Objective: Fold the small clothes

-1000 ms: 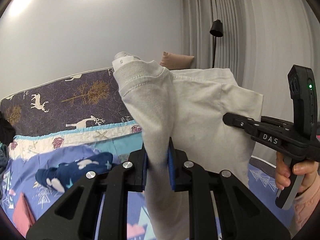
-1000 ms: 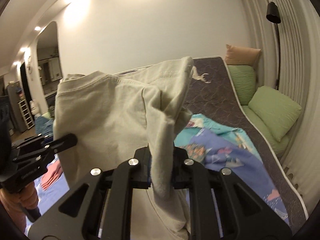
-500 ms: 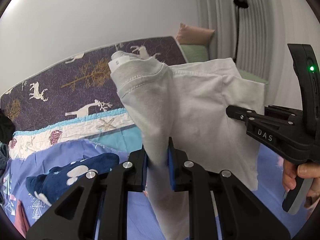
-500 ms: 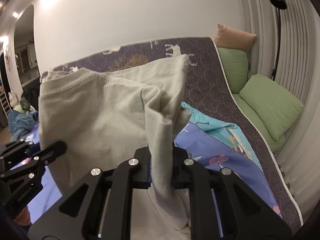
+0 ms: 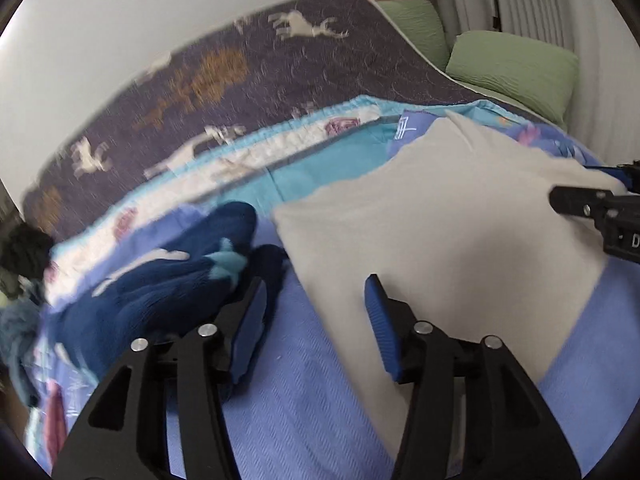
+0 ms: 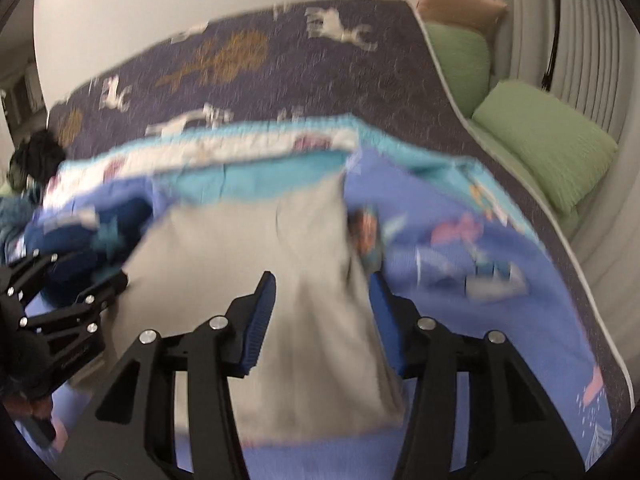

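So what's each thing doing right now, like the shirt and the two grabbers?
Grey shirt: lying spread on the blue blanket, no longer pinched.
Left hand-held gripper: jaws opening, pads off the shirt; one pad sits above its edge.
Right hand-held gripper: jaws opening, shirt edge loose between the pads.
Navy patterned garment: bunched up, unfolded, left of the shirt.
Green pillows: resting beside the bed.

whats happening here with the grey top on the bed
A person with a handheld tool in each hand is laying a light grey cotton T-shirt flat on the blue patterned bedspread. The left tool and right tool are both opening: their blue pads stand apart, and the cloth lies loose between them. A dark navy fleece garment lies bunched beside the shirt, untouched.
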Motion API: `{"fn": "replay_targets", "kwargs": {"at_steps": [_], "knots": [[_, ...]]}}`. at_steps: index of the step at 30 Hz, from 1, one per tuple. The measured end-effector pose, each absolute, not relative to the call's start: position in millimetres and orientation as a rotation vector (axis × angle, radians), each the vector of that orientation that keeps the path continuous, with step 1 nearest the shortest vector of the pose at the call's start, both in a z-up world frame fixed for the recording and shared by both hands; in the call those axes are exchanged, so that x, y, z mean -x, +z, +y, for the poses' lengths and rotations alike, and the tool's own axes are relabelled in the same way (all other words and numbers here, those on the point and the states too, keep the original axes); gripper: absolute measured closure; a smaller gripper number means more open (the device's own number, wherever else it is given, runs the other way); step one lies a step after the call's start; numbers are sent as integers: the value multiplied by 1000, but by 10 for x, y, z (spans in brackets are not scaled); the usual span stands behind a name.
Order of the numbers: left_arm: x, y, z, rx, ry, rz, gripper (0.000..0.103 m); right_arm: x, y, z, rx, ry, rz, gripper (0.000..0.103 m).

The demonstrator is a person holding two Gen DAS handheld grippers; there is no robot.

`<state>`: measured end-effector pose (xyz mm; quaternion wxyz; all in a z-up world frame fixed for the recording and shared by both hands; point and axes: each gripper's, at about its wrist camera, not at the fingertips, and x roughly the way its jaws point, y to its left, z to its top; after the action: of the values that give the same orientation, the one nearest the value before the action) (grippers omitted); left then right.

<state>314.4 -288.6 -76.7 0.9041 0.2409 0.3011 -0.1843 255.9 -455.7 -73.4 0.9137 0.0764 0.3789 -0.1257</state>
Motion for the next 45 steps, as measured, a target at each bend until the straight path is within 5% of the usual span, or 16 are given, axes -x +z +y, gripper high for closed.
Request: {"fn": "replay_targets", "kwargs": {"at_steps": [6, 11, 18, 26, 45], "knots": [[-2559, -552, -2672, -454, -465, 559, 33, -1921, -641, -4198, -60, -317, 753, 49], [-1941, -270, -2292, -301, -512, 510, 19, -1176, -260, -3864, -66, -315, 656, 31], [-1099, 95, -1782, -209, -537, 451, 2, -306, 181, -3383, -103, -303, 565, 19], [-293, 292, -1349, -209, -507, 395, 2, 545, 413, -2822, -78, -328, 490, 11], [671, 187, -800, -167, -493, 396, 2, 1488, 346, -2362, -107, -371, 466, 9]]}}
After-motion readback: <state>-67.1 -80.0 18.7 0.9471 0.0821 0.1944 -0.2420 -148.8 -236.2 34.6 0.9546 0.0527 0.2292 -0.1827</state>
